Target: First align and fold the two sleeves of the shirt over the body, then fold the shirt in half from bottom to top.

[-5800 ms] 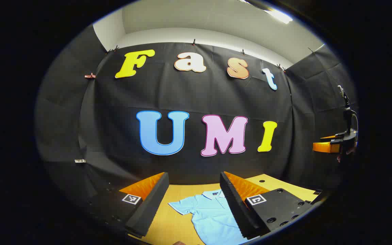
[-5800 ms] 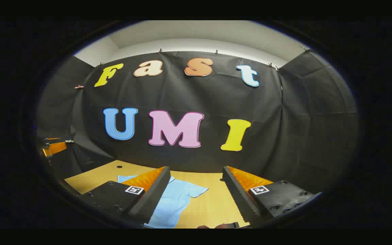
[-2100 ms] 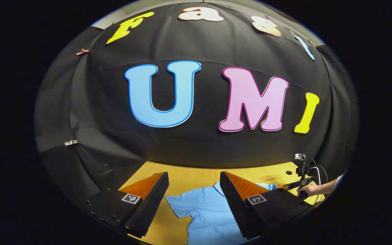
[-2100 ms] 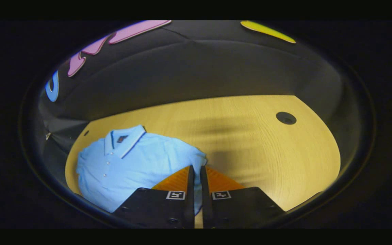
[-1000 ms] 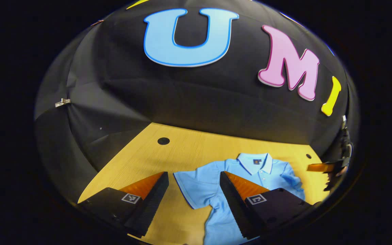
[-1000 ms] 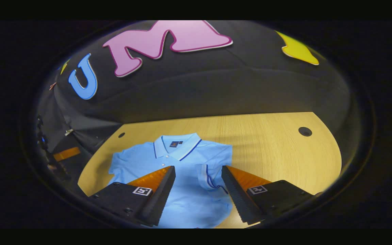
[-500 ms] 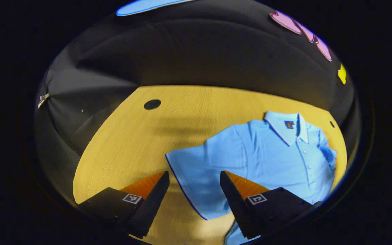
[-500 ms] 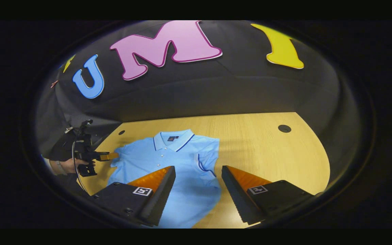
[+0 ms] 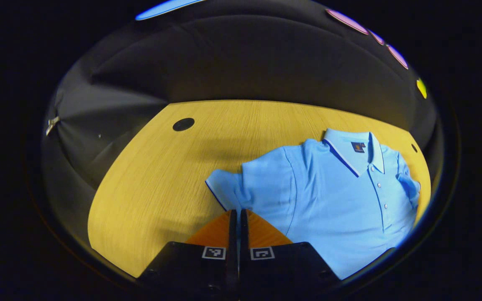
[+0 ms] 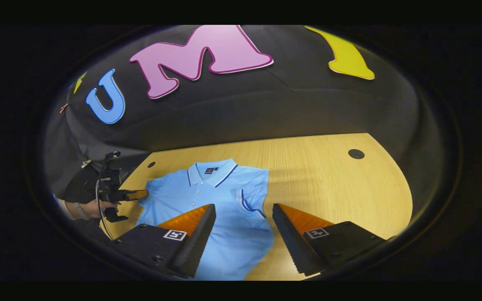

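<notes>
A light blue polo shirt (image 9: 333, 196) lies face up on the wooden table (image 9: 161, 167), collar toward the wall. In the left gripper view my left gripper (image 9: 234, 212) is shut on the hem of the spread left sleeve (image 9: 224, 188), which is slightly bunched. In the right gripper view that same left gripper (image 10: 138, 194) touches the sleeve at the shirt's (image 10: 207, 192) left edge. My right gripper (image 10: 243, 205) hovers open above the shirt's body. The right sleeve (image 10: 251, 200) lies folded over the body, between the open fingers.
A person's hand (image 10: 92, 207) holds the left gripper at the table's left edge. The table (image 10: 329, 175) has round cable holes (image 9: 183, 124) (image 10: 356, 154). The black cloth wall stands close behind the table. Bare wood stretches on both sides of the shirt.
My left gripper went from open to shut on the left sleeve's hem, and the sleeve bunched up slightly. The right gripper stayed open and hardly moved.
</notes>
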Motion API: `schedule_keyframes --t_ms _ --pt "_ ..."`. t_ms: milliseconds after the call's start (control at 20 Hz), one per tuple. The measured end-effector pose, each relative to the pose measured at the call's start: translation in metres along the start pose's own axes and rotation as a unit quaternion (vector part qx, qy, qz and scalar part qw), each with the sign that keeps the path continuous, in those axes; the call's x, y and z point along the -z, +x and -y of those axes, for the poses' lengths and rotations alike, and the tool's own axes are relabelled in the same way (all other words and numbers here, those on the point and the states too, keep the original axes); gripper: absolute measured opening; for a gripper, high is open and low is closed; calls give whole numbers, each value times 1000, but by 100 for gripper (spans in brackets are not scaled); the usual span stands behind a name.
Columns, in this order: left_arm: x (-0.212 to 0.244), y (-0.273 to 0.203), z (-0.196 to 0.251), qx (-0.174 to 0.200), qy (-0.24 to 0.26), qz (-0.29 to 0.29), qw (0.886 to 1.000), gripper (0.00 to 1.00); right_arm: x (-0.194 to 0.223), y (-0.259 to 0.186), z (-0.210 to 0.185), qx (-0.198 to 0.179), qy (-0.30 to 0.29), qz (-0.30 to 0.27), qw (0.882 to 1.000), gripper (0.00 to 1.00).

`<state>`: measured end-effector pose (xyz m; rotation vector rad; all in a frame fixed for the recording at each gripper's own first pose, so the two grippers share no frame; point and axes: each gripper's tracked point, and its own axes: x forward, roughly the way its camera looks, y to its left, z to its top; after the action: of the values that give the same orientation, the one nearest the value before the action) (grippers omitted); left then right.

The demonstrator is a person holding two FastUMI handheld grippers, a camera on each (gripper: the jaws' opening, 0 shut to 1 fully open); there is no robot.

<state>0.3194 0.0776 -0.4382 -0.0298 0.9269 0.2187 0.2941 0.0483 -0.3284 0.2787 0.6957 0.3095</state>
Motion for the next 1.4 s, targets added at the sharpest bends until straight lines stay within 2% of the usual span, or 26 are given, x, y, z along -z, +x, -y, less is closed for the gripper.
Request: schedule_keyframes --t_ms 150,300,550,700,750,800,850,950,1000,1200,1400 --pt "-26 -18 13 38 -16 45 998 6 1 -6 -2 2 -4 -2 1000 87" --pt "-58 -51 43 95 4 95 991 6 3 -6 -2 1 -1 -1 1000 87" --pt "-40 -61 99 158 92 77 980 6 4 -4 -12 -8 -6 -1 1000 87" --pt "-4 -45 113 158 109 21 981 8 14 -5 -13 -8 -17 -11 1000 87" --pt "7 -40 116 161 112 3 981 17 18 -6 -12 -7 -17 -14 1000 87" --pt "16 -35 116 158 112 -18 981 21 21 -7 -10 -7 -17 -17 1000 87" --pt "22 -34 113 156 108 -27 981 42 23 -8 -8 -6 -17 -19 1000 87" --pt "10 -44 112 157 88 0 984 85 29 -11 -1 -2 -23 -22 1000 87" --pt "2 -54 109 155 81 13 985 90 32 -12 1 -1 -27 -23 999 87" --pt "-2 -111 87 133 51 63 988 94 40 -19 -1 -13 -38 -22 999 87" --pt "43 -174 73 137 -14 59 989 95 58 -39 -15 -34 -46 -29 998 89"
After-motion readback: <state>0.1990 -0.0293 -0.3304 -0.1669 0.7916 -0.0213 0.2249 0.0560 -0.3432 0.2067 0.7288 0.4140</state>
